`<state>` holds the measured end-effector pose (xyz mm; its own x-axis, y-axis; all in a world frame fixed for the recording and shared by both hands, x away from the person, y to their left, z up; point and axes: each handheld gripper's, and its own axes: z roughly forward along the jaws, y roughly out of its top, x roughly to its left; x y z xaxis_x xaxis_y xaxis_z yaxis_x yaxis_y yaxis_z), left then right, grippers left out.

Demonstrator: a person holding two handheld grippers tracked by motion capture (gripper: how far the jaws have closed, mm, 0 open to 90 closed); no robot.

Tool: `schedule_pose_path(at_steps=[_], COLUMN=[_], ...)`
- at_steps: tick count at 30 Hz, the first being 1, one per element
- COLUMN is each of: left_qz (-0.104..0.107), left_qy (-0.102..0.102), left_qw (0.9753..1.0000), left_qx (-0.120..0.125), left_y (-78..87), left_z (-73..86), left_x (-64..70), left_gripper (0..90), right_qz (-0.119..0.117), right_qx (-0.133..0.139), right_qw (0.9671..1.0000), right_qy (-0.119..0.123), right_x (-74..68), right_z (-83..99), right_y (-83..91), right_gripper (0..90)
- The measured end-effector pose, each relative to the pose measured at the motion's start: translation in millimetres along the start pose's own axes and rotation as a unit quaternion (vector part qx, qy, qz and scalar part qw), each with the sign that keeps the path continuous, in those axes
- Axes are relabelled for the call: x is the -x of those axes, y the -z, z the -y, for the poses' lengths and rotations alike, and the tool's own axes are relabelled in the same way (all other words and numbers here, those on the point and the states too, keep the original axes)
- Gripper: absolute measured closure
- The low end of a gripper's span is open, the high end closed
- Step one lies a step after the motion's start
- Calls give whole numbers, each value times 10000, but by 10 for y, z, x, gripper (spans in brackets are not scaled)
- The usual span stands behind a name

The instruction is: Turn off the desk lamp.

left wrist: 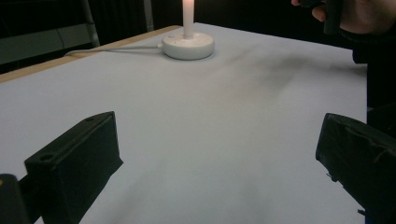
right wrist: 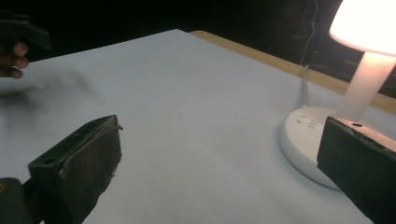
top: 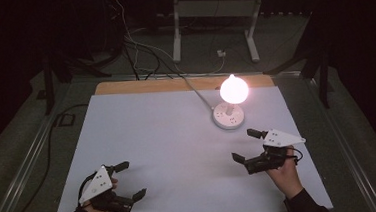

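A small lit lamp (top: 233, 89) with a glowing round shade stands on a round white base (top: 228, 117) at the table's far right. Its stem and base (left wrist: 188, 44) show far off in the left gripper view, and the shade (right wrist: 369, 23) and base (right wrist: 306, 140) loom close in the right gripper view. My right gripper (top: 246, 145) is open, just in front of the lamp base, nothing between its jaws. My left gripper (top: 130, 180) is open near the front left corner, holding nothing.
The white table sheet (top: 169, 152) covers a wooden top whose edge (top: 139, 87) shows at the back. The lamp's white cable (top: 195, 90) runs off the back edge. A white metal stand (top: 212, 9) and dark cables lie on the floor beyond.
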<state>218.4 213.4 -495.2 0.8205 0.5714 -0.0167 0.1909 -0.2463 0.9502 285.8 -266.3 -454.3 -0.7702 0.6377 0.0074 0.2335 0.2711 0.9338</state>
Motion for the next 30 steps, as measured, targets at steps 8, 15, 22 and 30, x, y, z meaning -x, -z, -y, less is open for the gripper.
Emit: schedule_pose_path(at_steps=[8, 15, 22, 30], left_qz=[-3, -9, -24, -28], left_qy=[14, 13, 30, 47], left_qw=[10000, 10000, 10000, 10000], left_qx=[26, 21, 16, 20], left_y=[3, 5, 7, 9], left_z=[-3, -1, 2, 2], left_x=[-1, -1, -7, -10], left_gripper=[4, 4, 4, 4], right_qz=[115, 248, 592, 851], right_qx=[-66, -169, -294, -228], right_qw=[9999, 9995, 9975, 9945], right_qy=[29, -25, -237, -559], right_x=[110, 228, 402, 638], right_z=[-58, -66, -59, -23], right_y=[-62, -155, -278, -359], right_gripper=[0, 0, 0, 0])
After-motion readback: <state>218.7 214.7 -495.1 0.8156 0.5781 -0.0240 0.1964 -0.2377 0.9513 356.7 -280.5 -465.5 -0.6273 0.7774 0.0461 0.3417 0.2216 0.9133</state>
